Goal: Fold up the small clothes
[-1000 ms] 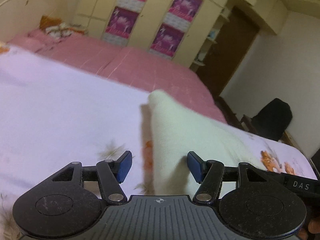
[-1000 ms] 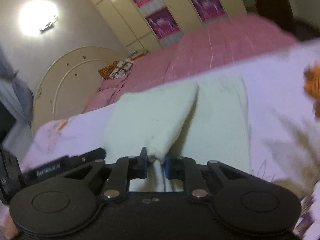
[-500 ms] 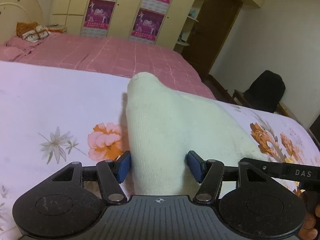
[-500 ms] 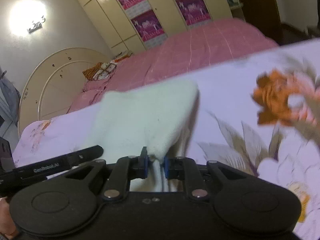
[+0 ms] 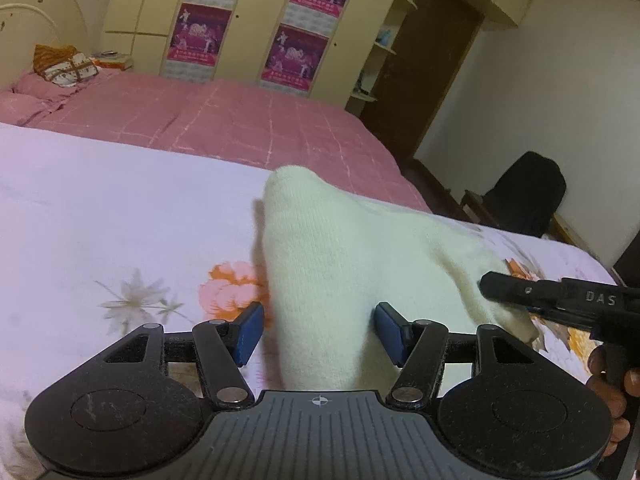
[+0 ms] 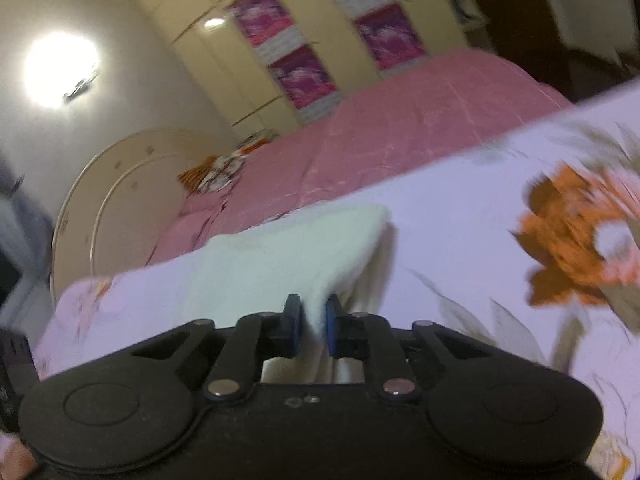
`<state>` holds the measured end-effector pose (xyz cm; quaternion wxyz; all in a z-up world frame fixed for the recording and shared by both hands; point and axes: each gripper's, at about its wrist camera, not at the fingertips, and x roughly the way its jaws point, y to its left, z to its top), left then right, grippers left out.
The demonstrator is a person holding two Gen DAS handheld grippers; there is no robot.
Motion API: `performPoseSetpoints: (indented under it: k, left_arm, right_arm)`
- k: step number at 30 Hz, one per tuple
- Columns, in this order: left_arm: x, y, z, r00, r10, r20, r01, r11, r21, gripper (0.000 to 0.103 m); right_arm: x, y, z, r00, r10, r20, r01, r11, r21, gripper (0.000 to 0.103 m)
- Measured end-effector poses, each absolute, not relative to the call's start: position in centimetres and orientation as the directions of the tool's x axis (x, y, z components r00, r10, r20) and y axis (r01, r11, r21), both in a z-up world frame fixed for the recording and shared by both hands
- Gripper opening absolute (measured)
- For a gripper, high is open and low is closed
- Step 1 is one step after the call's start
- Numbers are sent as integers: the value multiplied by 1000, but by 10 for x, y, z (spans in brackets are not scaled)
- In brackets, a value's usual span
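Note:
A small cream knit garment (image 5: 340, 264) lies folded over on the white floral sheet (image 5: 100, 208). My left gripper (image 5: 318, 334) is open, its blue pads either side of the garment's near end without closing on it. My right gripper (image 6: 313, 326) is shut on an edge of the cream garment (image 6: 288, 252) and holds that edge up off the sheet. The right gripper's body also shows at the right of the left wrist view (image 5: 560, 300), beside the garment's right corner.
A pink checked bedspread (image 5: 208, 120) lies beyond the floral sheet, with pillows (image 5: 64, 68) by the rounded headboard (image 6: 104, 196). Cream wardrobes with purple posters (image 5: 296, 52) stand behind. A dark door (image 5: 436, 68) and a black chair (image 5: 524, 192) are at right.
The right gripper has carried the garment's edge across to the left, folding one half over the other. The left gripper has come in close around the garment's near end, still open.

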<state>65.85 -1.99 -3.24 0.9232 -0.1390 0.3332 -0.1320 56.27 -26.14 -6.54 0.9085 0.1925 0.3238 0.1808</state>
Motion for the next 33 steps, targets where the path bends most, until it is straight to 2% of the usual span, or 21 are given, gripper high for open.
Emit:
performPoseSetpoints:
  k: [3,6,8,9,11,15,20,24,33]
  left_arm:
    - [660,-18,-37,733,-346,-586,154,923,-352,61]
    - [662,-22,-38,720,-352,-598,163,923,-348,61]
    - [661,-25,-40,722,-336,-604,155,930,-332,75]
    - [661,-23,-42,725,-336,-602,151,929,-337,75]
    - [659,-18,-45,726,-353,-590,144,917,-372,75]
    - [639,-21,-36,738,-326,-591,159,935,-318,75]
    - [603,-18,-35,717,-323,-617,179,942,-285,75]
    - [570,-19,-41,718,-311,-623,186,948,-259,75]
    - [518,-22,-39,726,-288,-625,212,958,-195,75]
  right_arm:
    - [562,-248,-60,726,455,-516,-249,873,420,13]
    - [570,-249,-71,719,376,-585,-173,911,373,13]
    - [567,-254,-76,716,381,-585,-178,910,375,13]
    - [565,-254,-76,715,379,-588,-178,912,370,13]
    - [568,-253,-75,710,376,-595,-178,914,365,16]
    - [562,-251,-65,701,369,-610,-176,919,354,30]
    - [520,-249,-60,700,378,-606,-208,920,333,32]
    - [489,-238,-75,644,390,-659,-234,920,315,33]
    - [430,-236,-81,662,371,-652,-227,928,297,32]
